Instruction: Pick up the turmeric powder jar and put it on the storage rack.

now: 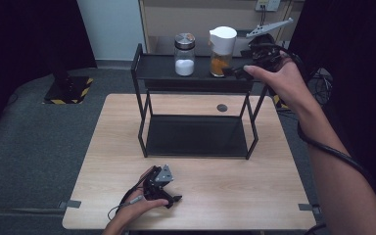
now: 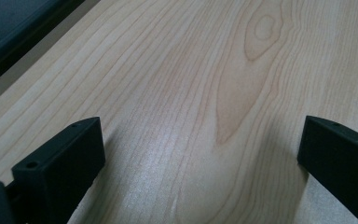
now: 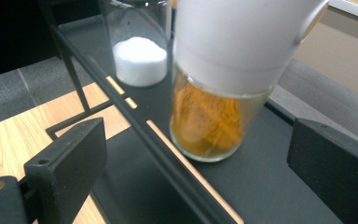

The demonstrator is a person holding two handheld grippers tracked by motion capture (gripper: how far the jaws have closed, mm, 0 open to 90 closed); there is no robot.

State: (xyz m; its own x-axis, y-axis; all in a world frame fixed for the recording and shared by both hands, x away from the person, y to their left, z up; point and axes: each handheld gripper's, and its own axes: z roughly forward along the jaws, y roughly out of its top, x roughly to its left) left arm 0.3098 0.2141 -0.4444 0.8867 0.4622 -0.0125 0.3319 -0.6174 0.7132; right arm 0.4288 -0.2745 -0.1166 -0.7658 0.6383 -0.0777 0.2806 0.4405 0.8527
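Note:
A glass jar of orange spice with a white cap (image 1: 222,51) stands on the top shelf of a black metal rack (image 1: 196,73). To its left is a silver-lidded jar of white powder (image 1: 184,55). My right gripper (image 1: 237,72) is at the shelf's right end, just right of the orange jar. In the right gripper view the orange jar (image 3: 214,116) stands a little beyond the open jaws (image 3: 196,158), apart from both pads, with the white-powder jar (image 3: 140,56) behind it. My left gripper (image 1: 175,199) rests near the table's front edge, its jaws (image 2: 200,154) open over bare wood.
The rack's lower shelf (image 1: 196,136) holds nothing and sits on the light wooden table (image 1: 274,186). A small dark round mark (image 1: 222,107) lies behind the rack. A black stand with yellow-black tape (image 1: 68,88) is on the floor at the left. The right gripper's cable (image 1: 333,152) runs along the forearm.

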